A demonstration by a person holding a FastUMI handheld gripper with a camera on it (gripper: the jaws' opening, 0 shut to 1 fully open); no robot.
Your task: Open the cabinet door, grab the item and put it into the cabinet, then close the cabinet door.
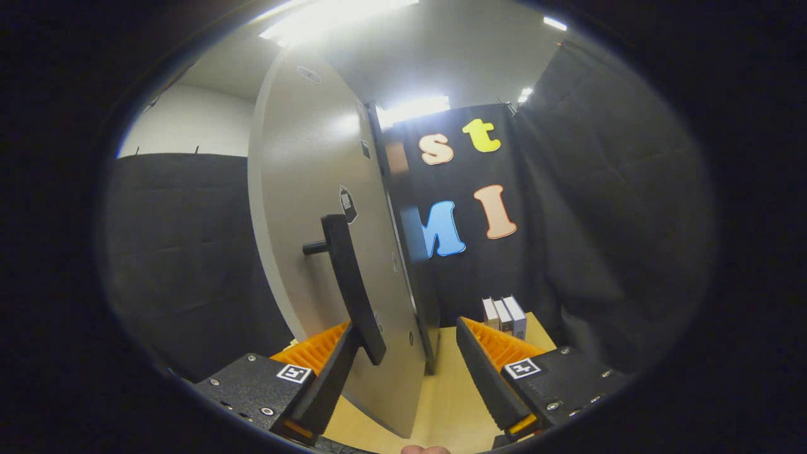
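The grey cabinet door (315, 208) stands swung toward me, its lower part reaching down between my fingers. A black bar handle (350, 290) sticks out from its face on a short peg, and the bar's lower end lies just inside the left finger (328, 372), touching or nearly so. My gripper (406, 328) is open wide; the right finger (485, 372) is clear of the door, over the table. Three small white and grey boxes (504, 317) stand upright on the wooden table (451, 391), just beyond the right fingertip.
A dark glossy strip of the cabinet (410, 239) runs along the door's far edge. Black cloth walls close off the booth behind the boxes, to the right and to the left of the door. A person's fingertip (425, 449) peeks in below the fingers.
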